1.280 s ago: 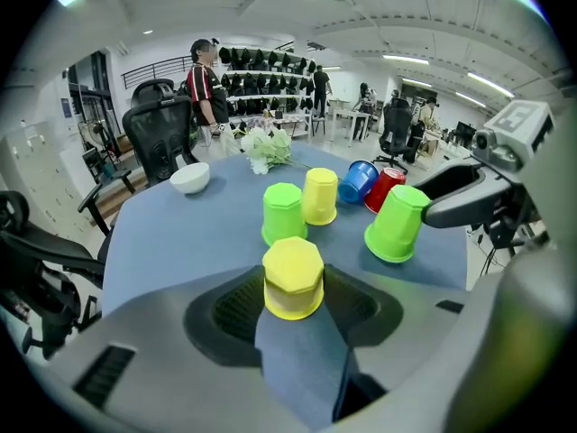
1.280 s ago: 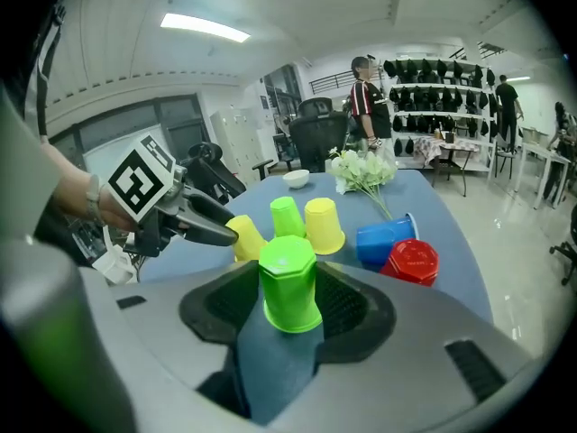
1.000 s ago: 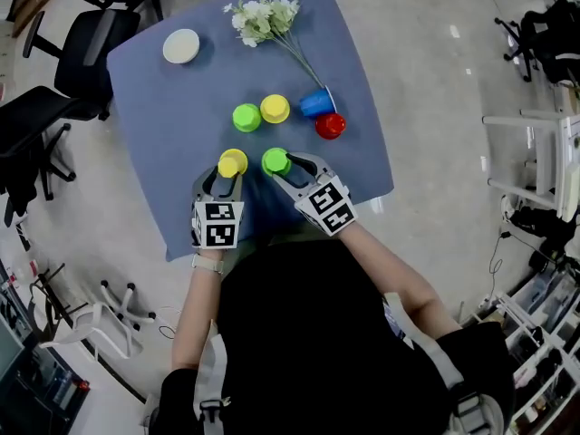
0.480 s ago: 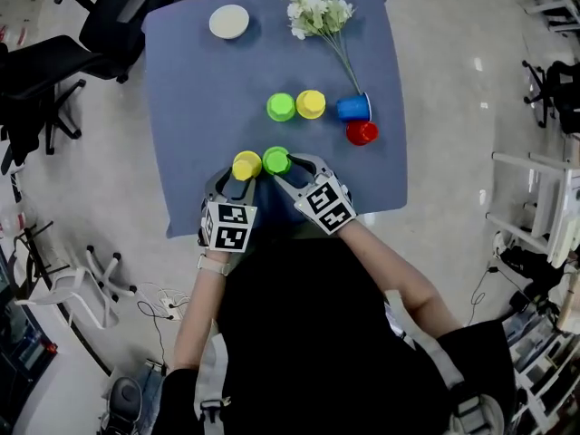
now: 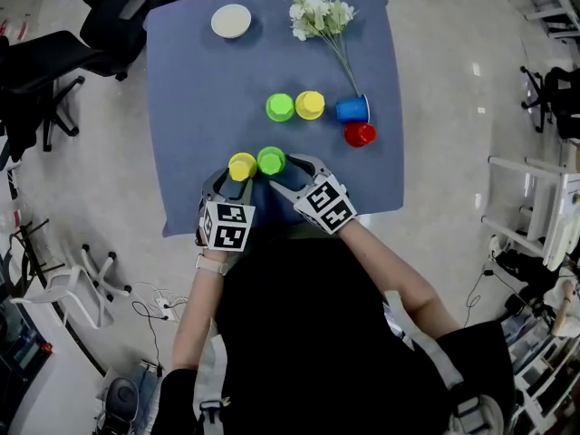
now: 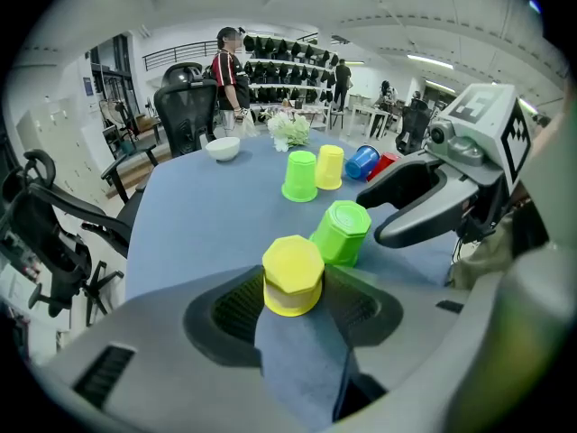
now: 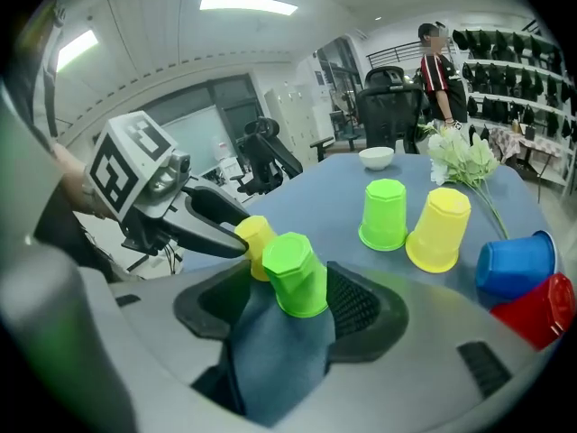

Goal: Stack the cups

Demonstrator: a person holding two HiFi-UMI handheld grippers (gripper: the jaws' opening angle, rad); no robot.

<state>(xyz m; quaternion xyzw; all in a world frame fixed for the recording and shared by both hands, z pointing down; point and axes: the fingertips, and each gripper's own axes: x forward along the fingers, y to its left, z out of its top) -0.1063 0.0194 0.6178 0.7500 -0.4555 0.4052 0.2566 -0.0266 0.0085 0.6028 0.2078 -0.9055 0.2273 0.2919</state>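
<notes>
An upside-down yellow cup (image 5: 242,166) stands near the front of the blue table (image 5: 190,89), with my left gripper (image 5: 235,177) shut on it, pads against both sides (image 6: 293,275). Right beside it stands an upside-down green cup (image 5: 271,160), almost touching. My right gripper (image 5: 285,169) is open around that green cup (image 7: 295,273); its jaws have just been opening and the pads stand off the cup. Farther back sit another green cup (image 5: 279,107) and another yellow cup (image 5: 310,104), both upside down, plus a blue cup (image 5: 352,109) on its side and a red cup (image 5: 360,134).
A bunch of white flowers (image 5: 319,14) lies at the table's back right, its stems reaching toward the blue cup. A white bowl (image 5: 231,20) sits at the back left. Black office chairs (image 5: 109,25) stand off the left corner. A person stands far behind (image 6: 227,66).
Both grippers brought the yellow and green cups closer together near the front edge. The right jaws have spread away from the green cup. The left grip looks the same.
</notes>
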